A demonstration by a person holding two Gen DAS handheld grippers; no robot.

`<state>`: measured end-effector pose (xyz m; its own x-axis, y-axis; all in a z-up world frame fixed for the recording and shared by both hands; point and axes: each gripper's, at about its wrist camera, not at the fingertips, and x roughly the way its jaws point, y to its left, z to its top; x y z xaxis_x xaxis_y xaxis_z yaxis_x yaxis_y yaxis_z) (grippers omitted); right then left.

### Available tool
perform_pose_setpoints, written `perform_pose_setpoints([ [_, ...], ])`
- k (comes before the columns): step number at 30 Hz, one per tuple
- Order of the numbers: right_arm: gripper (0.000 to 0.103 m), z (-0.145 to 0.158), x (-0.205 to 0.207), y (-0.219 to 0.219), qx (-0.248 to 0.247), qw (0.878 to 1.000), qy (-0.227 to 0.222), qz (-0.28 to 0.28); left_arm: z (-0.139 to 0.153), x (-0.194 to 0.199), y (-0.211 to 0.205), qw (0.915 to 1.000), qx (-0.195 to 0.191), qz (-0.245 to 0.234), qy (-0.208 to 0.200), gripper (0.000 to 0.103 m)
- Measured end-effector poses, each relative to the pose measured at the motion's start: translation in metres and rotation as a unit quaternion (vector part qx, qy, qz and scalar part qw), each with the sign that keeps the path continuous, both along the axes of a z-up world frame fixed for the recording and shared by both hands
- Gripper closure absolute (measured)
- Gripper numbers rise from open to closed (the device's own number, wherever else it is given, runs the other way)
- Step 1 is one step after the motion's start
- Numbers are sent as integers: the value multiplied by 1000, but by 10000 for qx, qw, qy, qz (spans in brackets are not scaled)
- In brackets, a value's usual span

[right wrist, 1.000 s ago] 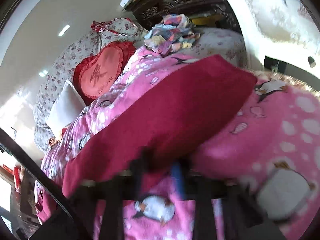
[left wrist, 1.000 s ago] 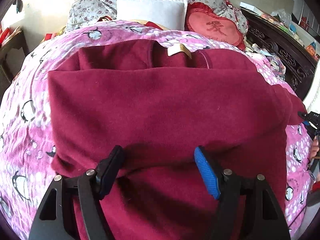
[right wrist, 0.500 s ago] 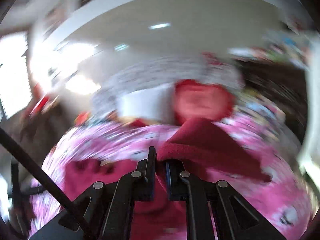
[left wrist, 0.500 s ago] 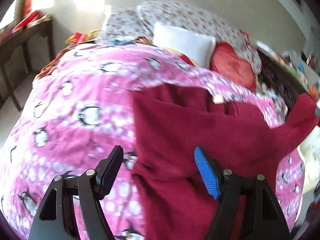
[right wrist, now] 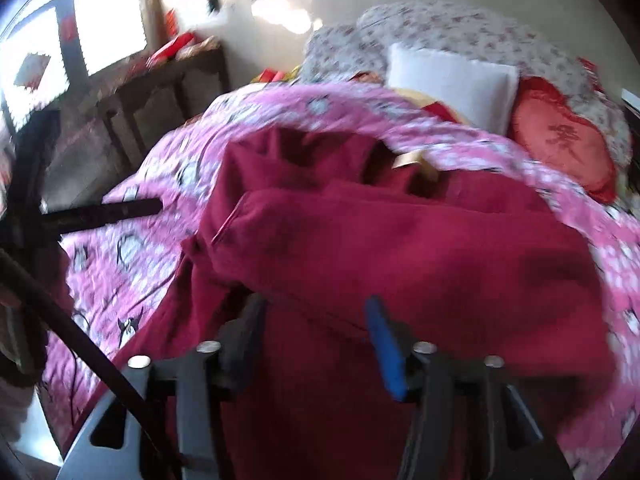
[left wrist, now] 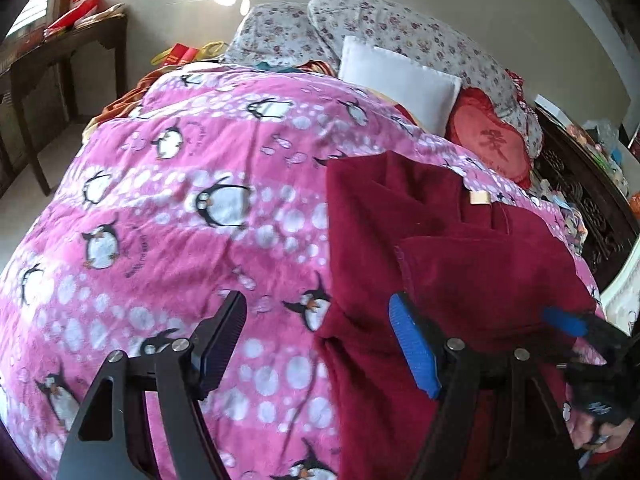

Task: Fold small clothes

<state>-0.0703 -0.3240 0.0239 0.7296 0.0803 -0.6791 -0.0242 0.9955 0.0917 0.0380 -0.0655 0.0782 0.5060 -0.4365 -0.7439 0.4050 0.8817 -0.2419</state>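
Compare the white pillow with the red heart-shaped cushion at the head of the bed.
The plain white rectangular pillow bears no marking; the red heart-shaped cushion carries a darker red character at its centre. The white pillow has straight edges and square corners; the red cushion's outline is curved and lobed. Both lean against the flower-print bedding, touching side by side.

Daylit, wall glare; right view blurred, perhaps motion.
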Motion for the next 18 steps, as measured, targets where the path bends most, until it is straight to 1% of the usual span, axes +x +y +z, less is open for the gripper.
perform_pose_setpoints([
  [1,36,5,-4,-6,54,10000,-38,-69,-2,-1,-5,10000,-27,-67,26,29],
  [3,36,13,-19,-22,115,9996,-92,-242,-4,-4,-16,9998,-3,-188,57,26],
  [6,36,20,-37,-41,-19,9987,-196,-475,-8,-6,-42,9992,69,-382,39,26],
  [10,35,23,-57,-72,144,9960,-268,-841,-19,-3,-74,9984,243,-514,83,26],
  [14,35,18,-69,-91,328,9940,-276,-1009,-30,2,-99,9975,522,-483,-34,26],
  [16,35,15,-72,-95,343,9936,-284,-1041,-32,2,-108,9962,699,-490,-179,40],
  [18,35,13,-75,-100,383,9929,-302,-1083,-34,-1,-115,9941,906,-540,-256,77],
])
